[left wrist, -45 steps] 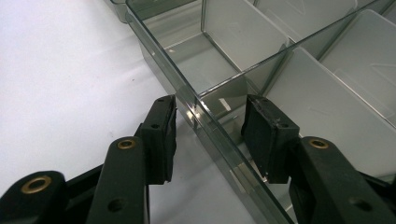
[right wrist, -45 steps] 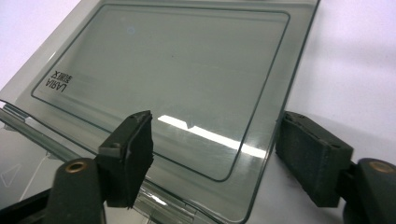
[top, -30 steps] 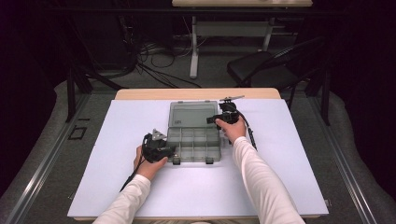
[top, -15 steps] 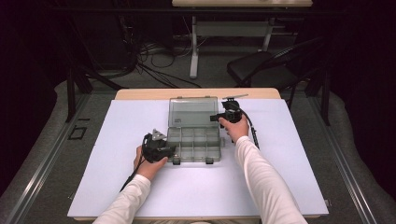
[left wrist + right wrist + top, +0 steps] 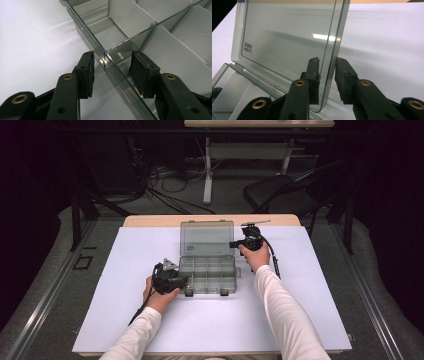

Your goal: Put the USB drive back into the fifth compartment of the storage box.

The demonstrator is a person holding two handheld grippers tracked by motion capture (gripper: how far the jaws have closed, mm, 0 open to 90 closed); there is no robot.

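High view: one box (image 5: 207,272), its one lid (image 5: 206,237) raised at 12 o'clock. The left gripper (image 5: 186,281) straddles the box's wall unclenched. The right gripper (image 5: 232,243) has just been closing around the lid's edge, not yet pinching.

I see a white sheet (image 5: 320,285) covering the wooden table (image 5: 150,220), a dark folding chair (image 5: 280,195) beyond the far edge, tangled cables (image 5: 160,180) on the grey floor, a pale desk frame (image 5: 240,155) behind.
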